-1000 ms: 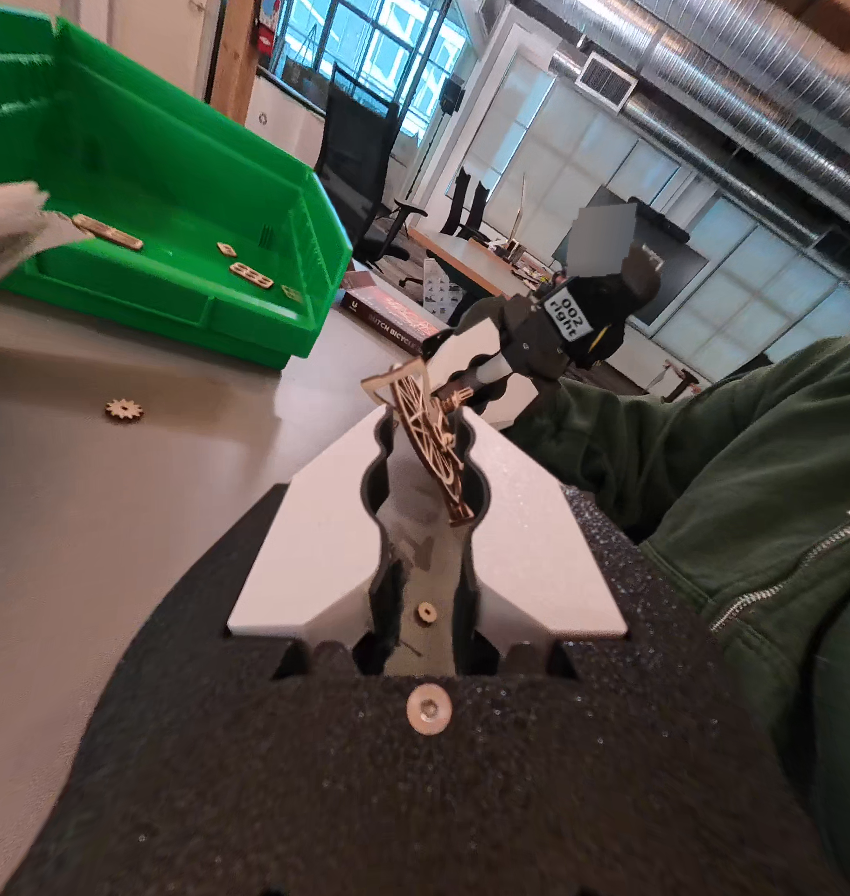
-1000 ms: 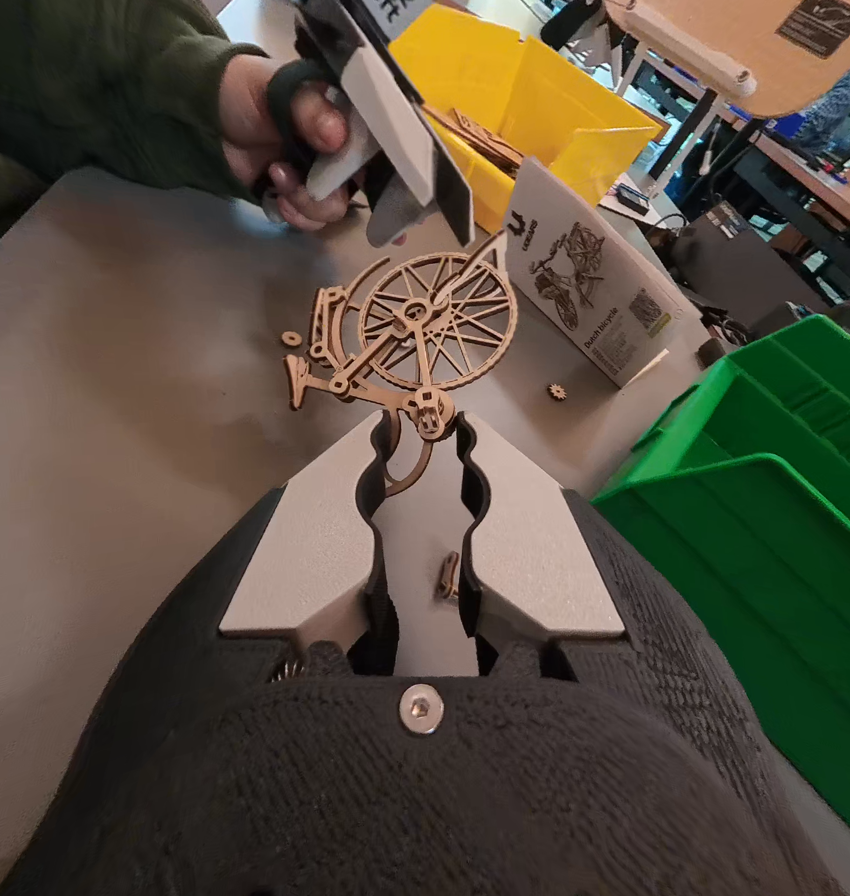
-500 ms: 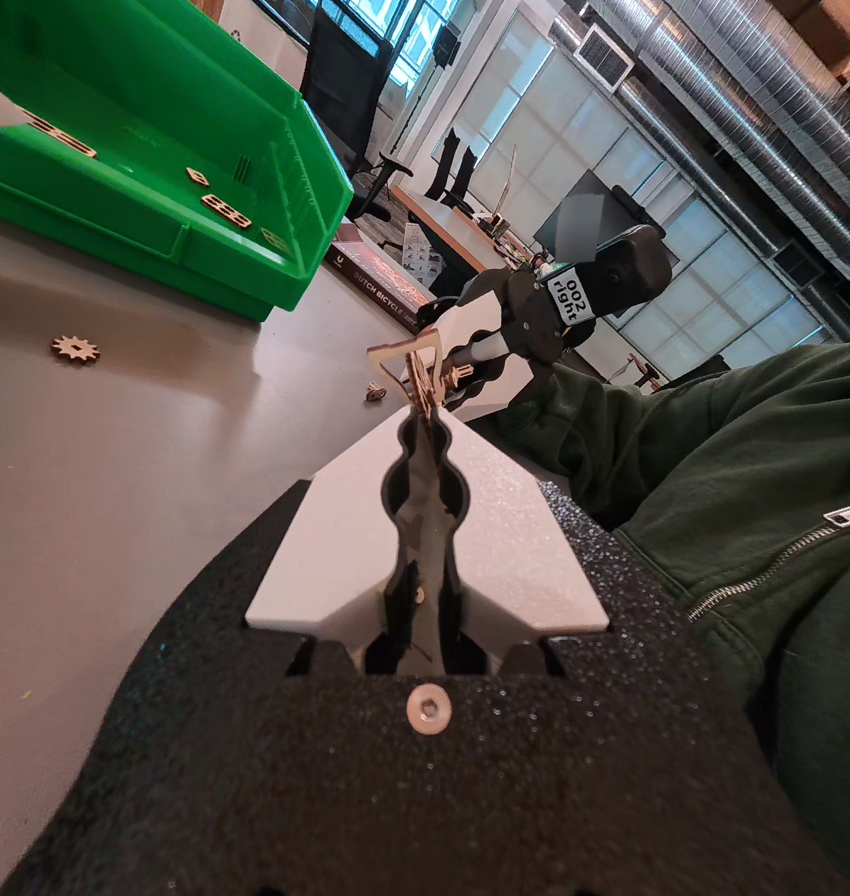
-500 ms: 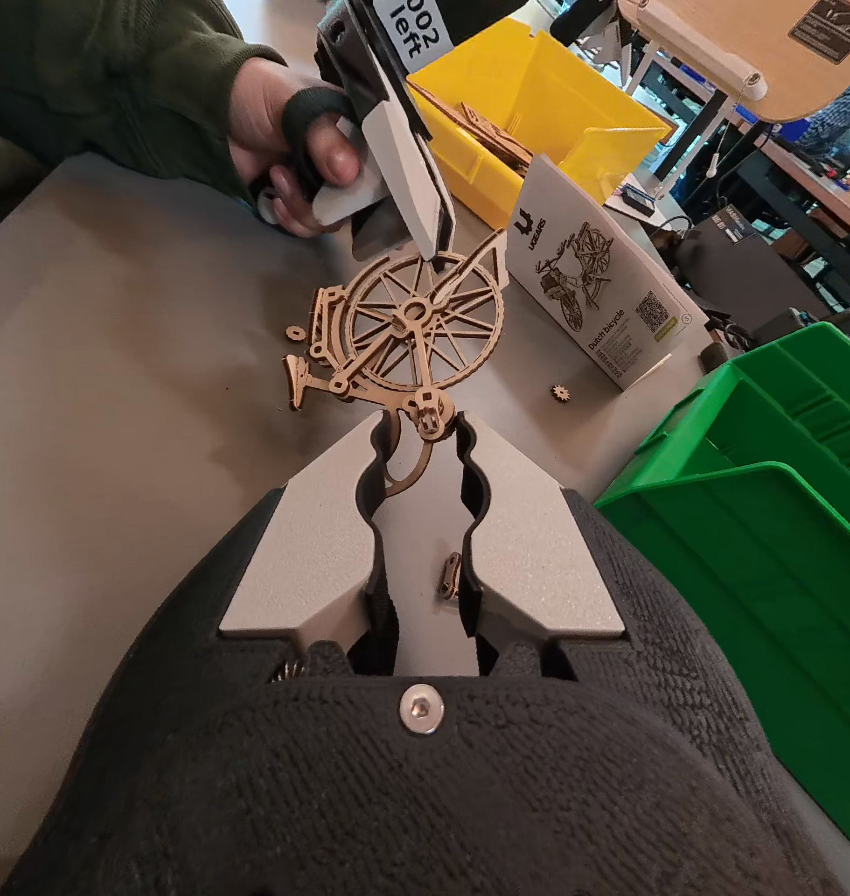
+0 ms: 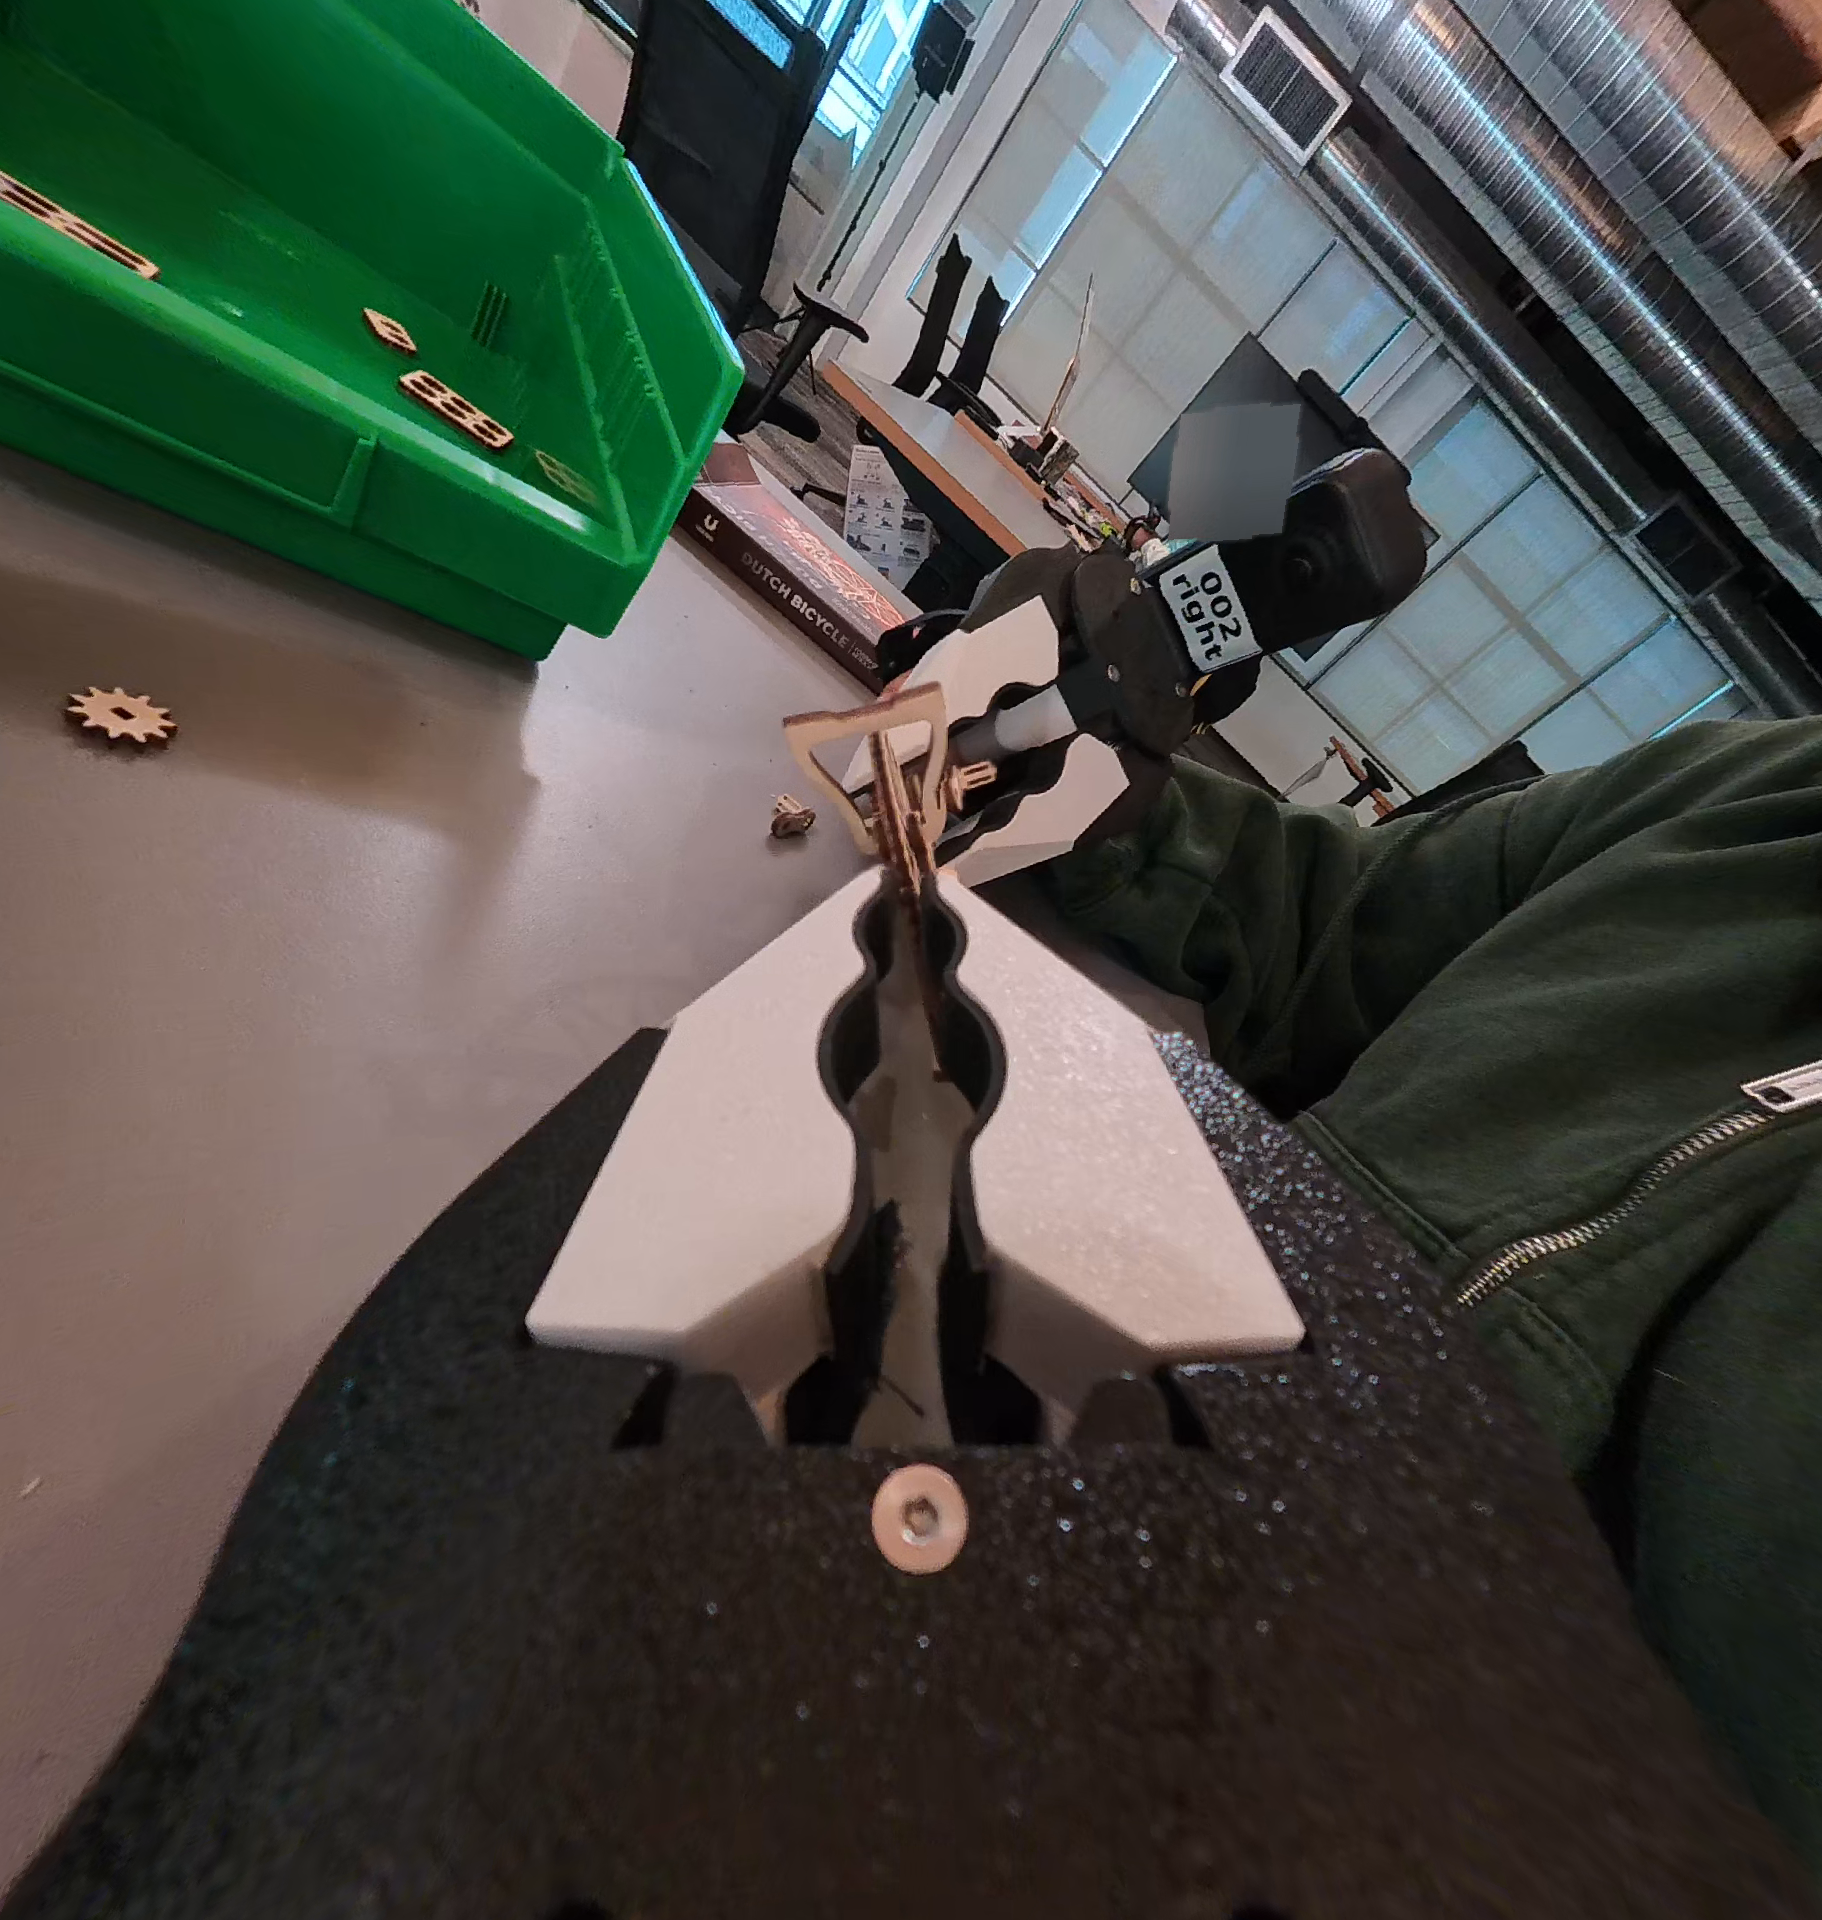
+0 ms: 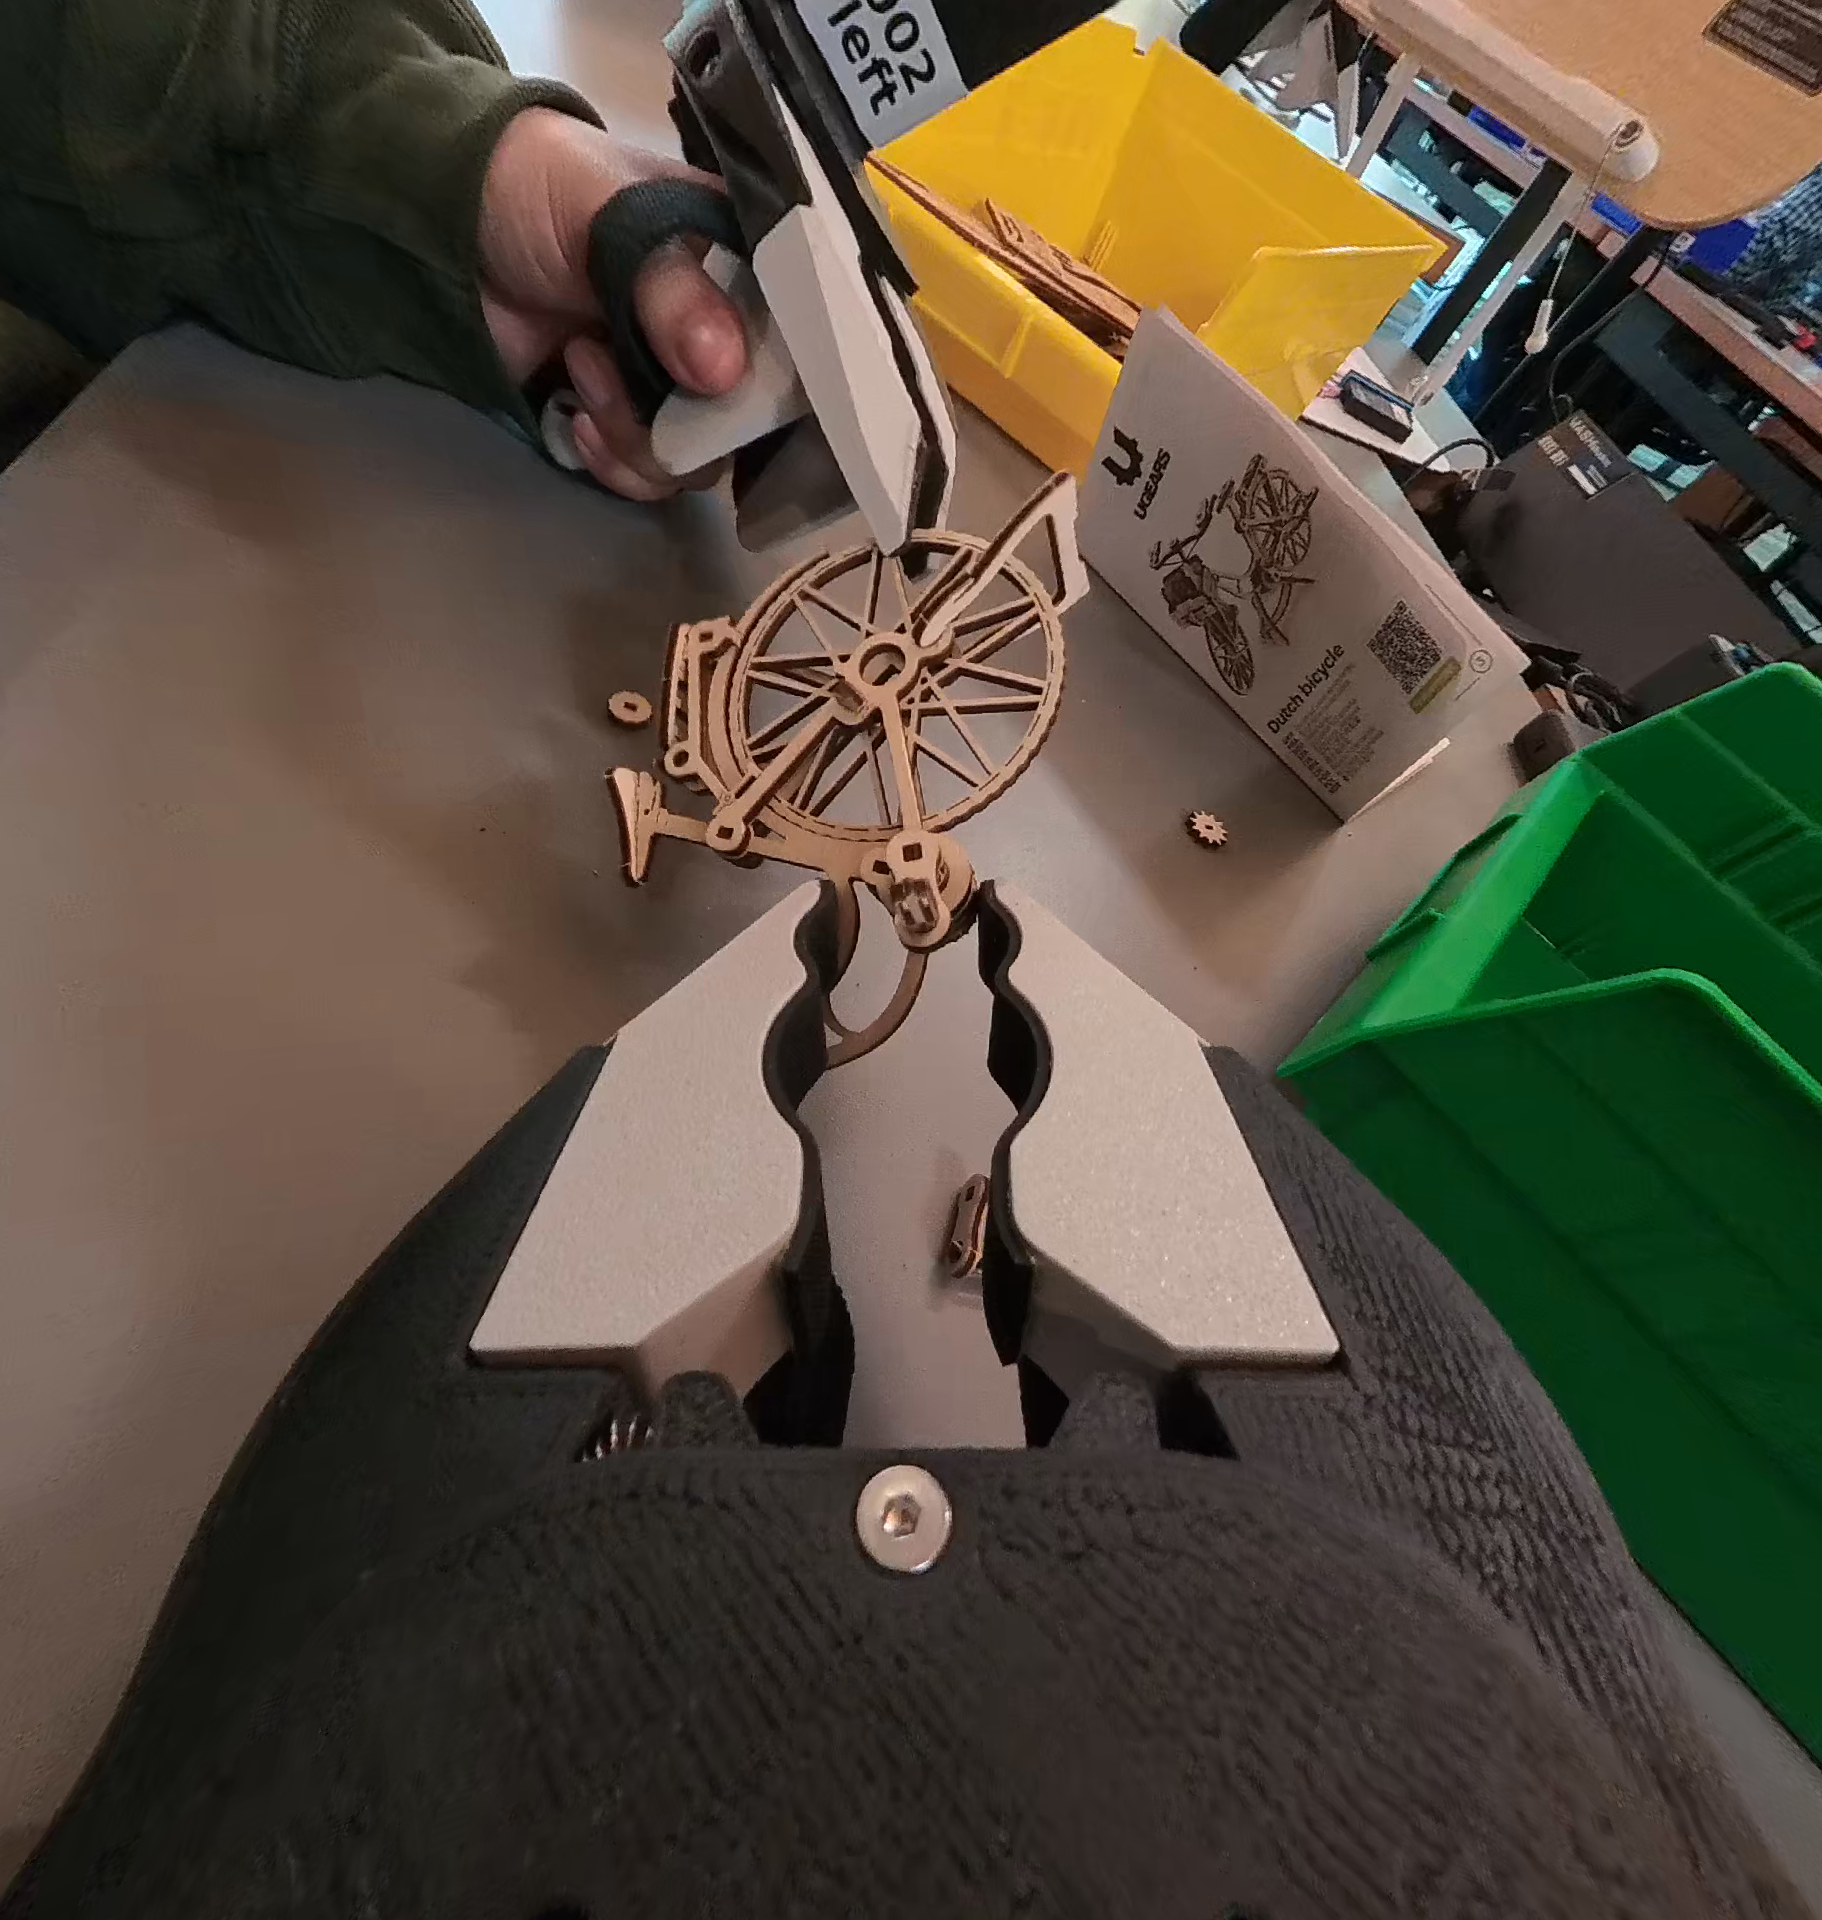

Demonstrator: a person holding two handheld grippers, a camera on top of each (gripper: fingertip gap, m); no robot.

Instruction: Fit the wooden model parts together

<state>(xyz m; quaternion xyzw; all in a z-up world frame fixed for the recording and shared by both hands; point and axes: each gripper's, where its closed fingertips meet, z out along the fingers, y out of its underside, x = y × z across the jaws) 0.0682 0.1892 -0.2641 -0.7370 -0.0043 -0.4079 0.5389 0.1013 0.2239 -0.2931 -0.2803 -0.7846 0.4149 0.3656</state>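
Note:
A part-built wooden bicycle model, a spoked wheel [image 6: 891, 675] with frame struts and a crank hub [image 6: 917, 883], hangs above the grey table between both grippers. My right gripper [image 6: 896, 904] is shut on the crank hub at the model's lower end. My left gripper [image 5: 907, 883] is shut on the wheel's rim, which shows edge-on [image 5: 886, 790] in the left wrist view. In the right wrist view the left gripper [image 6: 907, 540] comes down onto the top of the wheel. The right gripper [image 5: 948, 769] shows beyond the model in the left wrist view.
Loose on the table are a small cog [image 5: 120, 717] [image 6: 1208, 828], a washer [image 6: 628, 709] and a small link [image 6: 967, 1226]. A green bin [image 5: 419, 488] [image 6: 1613, 1091] holds several flat parts. A yellow bin [image 6: 1146, 208], a booklet [image 6: 1302, 582] and a box [image 5: 813, 592] stand behind. Left tips to right tips: about 7 cm. From either gripper's tips it is about 9 cm to the washer [image 6: 628, 709].
My left gripper has closed onto the wheel's rim, and the wheel now sits edge-on between its fingers. It moved nearer the right gripper. My right gripper kept its hold on the crank hub.

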